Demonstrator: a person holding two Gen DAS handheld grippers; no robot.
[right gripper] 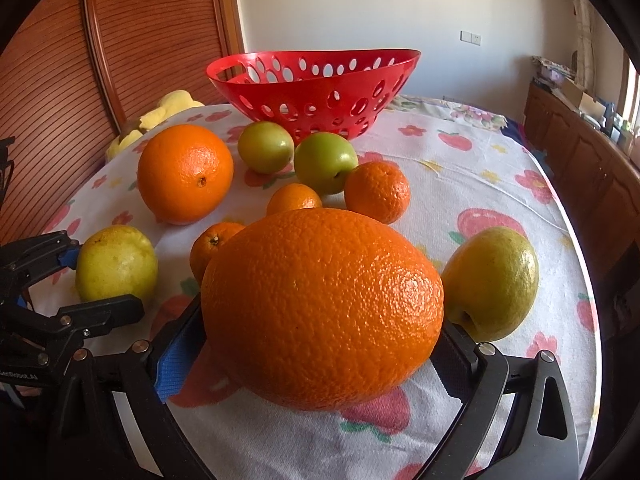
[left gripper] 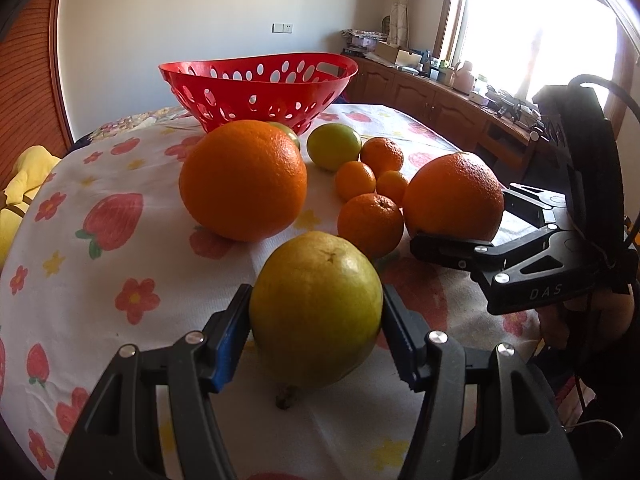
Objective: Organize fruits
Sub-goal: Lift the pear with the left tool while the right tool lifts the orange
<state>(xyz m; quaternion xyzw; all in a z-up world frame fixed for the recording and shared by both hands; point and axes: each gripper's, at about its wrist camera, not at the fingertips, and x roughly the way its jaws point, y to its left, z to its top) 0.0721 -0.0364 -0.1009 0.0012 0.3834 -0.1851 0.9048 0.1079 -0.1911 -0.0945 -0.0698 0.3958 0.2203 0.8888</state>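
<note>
My left gripper [left gripper: 316, 336] is shut on a yellow-green pear [left gripper: 316, 308] that rests on the tablecloth; it also shows in the right wrist view [right gripper: 116, 264]. My right gripper [right gripper: 320, 344] is shut on a large orange [right gripper: 320, 304], seen in the left wrist view [left gripper: 454, 196] at the right. A second large orange [left gripper: 244, 178], two green apples [right gripper: 266, 146], several small tangerines [left gripper: 370, 224] and another pear [right gripper: 492, 280] lie on the cloth. An empty red perforated basket [left gripper: 260, 84] stands behind them.
The table has a white cloth with strawberries and flowers [left gripper: 112, 216]. A yellow soft object [left gripper: 24, 184] lies off the left edge. A wooden cabinet with clutter [left gripper: 440, 96] runs under the window at the right. A wooden slatted panel [right gripper: 120, 40] stands at the left.
</note>
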